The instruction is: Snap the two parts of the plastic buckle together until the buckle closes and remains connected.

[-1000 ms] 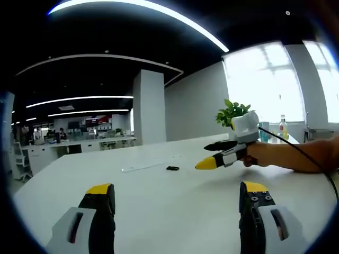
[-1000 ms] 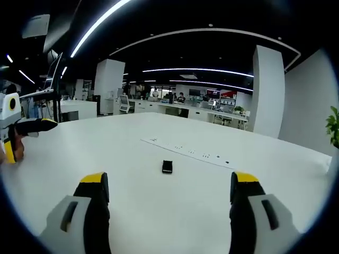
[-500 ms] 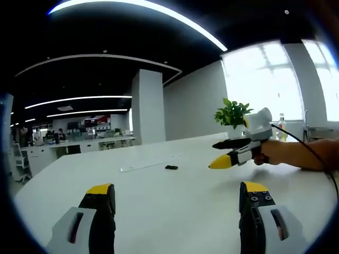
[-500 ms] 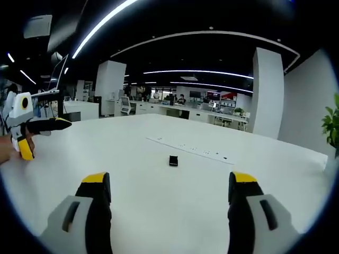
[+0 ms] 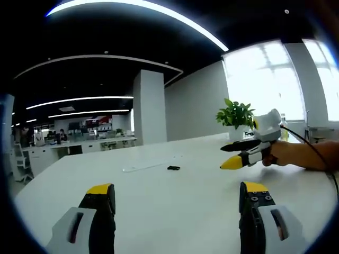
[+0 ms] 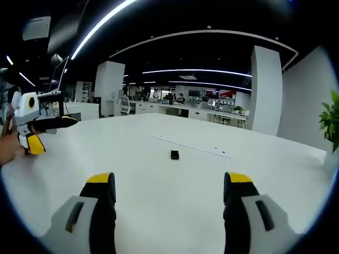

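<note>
A small black buckle (image 5: 172, 168) lies on the white table (image 5: 175, 206), far ahead of my left gripper (image 5: 177, 193), which is open with nothing between its jaws. In the right gripper view the same buckle (image 6: 174, 154) sits at mid-table, well beyond my right gripper (image 6: 168, 182), also open and empty. The right gripper (image 5: 239, 156) shows from the side in the left gripper view, held by a hand, right of the buckle. The left gripper (image 6: 45, 132) appears at the left edge of the right gripper view. I cannot tell whether the buckle is one piece or two.
A flat strip with sockets (image 6: 190, 146) is set into the table just behind the buckle. A potted plant (image 5: 235, 115) stands at the table's far edge by bright windows. A pillar (image 6: 265, 90) and rows of office desks lie beyond the table.
The right gripper has drawn back, rightwards in the left gripper view, so the buckle looks smaller and farther in its own view. The left gripper has hardly moved. The buckle lies still.
</note>
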Tool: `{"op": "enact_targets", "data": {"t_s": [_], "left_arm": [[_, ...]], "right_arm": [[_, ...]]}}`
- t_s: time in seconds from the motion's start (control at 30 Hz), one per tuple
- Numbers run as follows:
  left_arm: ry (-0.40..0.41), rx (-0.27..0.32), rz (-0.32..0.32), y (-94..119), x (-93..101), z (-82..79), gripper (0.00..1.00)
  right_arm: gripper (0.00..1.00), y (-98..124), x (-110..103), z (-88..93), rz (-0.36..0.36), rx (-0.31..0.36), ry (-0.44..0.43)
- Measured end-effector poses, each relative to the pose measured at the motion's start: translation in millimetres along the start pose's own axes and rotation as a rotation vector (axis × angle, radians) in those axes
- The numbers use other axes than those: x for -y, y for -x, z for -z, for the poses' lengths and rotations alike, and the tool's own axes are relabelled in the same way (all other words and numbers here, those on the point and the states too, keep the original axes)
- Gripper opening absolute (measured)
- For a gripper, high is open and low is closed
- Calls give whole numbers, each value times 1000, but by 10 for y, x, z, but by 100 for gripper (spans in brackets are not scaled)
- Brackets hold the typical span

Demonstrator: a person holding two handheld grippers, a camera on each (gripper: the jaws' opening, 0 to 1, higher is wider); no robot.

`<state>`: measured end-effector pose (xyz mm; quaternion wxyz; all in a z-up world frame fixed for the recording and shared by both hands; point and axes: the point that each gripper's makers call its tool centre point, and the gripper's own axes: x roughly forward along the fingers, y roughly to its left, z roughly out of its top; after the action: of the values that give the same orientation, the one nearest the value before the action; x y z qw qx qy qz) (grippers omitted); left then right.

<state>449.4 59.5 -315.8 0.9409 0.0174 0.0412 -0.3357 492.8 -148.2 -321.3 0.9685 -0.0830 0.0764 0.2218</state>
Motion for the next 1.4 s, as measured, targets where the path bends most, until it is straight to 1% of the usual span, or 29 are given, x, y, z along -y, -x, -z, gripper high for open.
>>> {"op": "enact_targets", "data": {"t_s": [0.1,0.17,0.23,0.3,0.37,0.43,0.47,0.53,0.6,0.67,0.73,0.87,1.0,1.03,1.17,1.4], "left_arm": [[-14,2,-5,-3,-12,-8,99],[-14,-1,-5,26,-4,-5,93],[-16,3,-12,52,-9,-13,96],[6,25,-8,58,-22,-60,97],[11,23,-11,69,-5,-57,98],[3,14,-18,78,-6,-43,98],[-1,12,-22,79,-12,-40,97],[-73,1,-41,87,-15,-49,94],[-58,10,-43,97,-17,-68,94],[-33,16,-30,97,-19,-78,94],[-41,8,-39,95,-34,-59,95],[-38,13,-32,84,-1,-53,98],[-43,11,-27,80,9,-50,97],[-43,11,-26,81,19,-48,97],[-36,9,-30,78,-7,-42,97],[-30,3,-14,68,32,-20,97]], "right_arm": [[85,38,31,15,4,6,-11],[85,44,48,48,5,1,-11],[85,63,59,67,8,-2,-8],[85,105,59,73,11,1,-5],[85,149,63,70,14,7,-8],[85,229,15,56,12,15,-17],[85,229,9,37,9,21,-21],[85,272,-11,-4,13,33,-24],[85,313,-23,-22,12,44,-33],[85,347,-7,-17,15,50,-34],[85,361,15,5,16,47,-35],[85,423,71,57,24,37,-37],[85,485,125,12,38,55,-50],[85,499,125,-10,37,65,-54],[85,537,57,-18,29,67,-39],[84,594,14,22,32,60,-34]]}}
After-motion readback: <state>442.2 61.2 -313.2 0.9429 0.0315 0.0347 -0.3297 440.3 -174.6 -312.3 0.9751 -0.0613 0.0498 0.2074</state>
